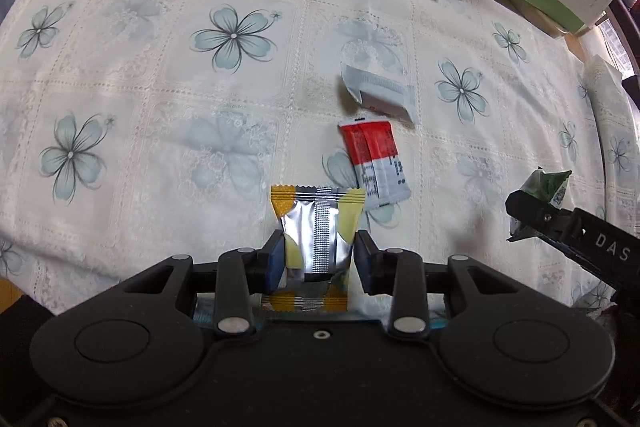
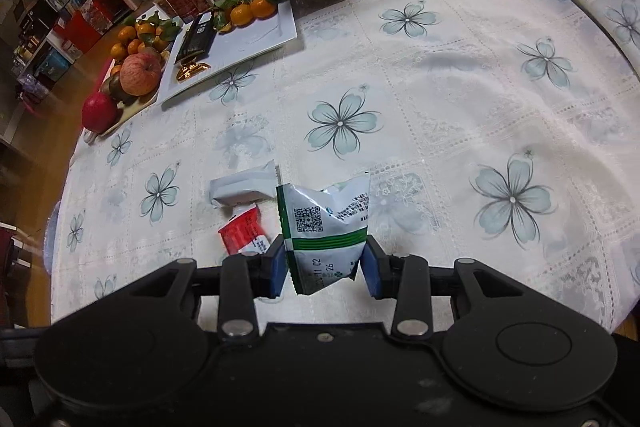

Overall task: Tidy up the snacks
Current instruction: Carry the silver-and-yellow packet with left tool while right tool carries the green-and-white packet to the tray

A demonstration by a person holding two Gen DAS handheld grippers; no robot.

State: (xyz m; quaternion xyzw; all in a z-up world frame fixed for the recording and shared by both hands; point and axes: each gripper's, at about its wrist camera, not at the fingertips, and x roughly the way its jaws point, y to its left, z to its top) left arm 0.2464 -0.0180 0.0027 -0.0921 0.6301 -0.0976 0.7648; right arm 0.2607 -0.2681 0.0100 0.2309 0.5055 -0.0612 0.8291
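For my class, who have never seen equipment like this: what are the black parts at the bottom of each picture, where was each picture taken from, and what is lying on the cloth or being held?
The black parts are hand-held grippers, one in each of a person's hands, each carrying a camera that looks along its two fingers. One picture comes from the left gripper, which pinches a silver and yellow snack packet. The other comes from the right gripper, which pinches a green and white packet. On the flowered tablecloth lie a red and white packet and a white packet. At the far side stands a white tray with some snacks and oranges.
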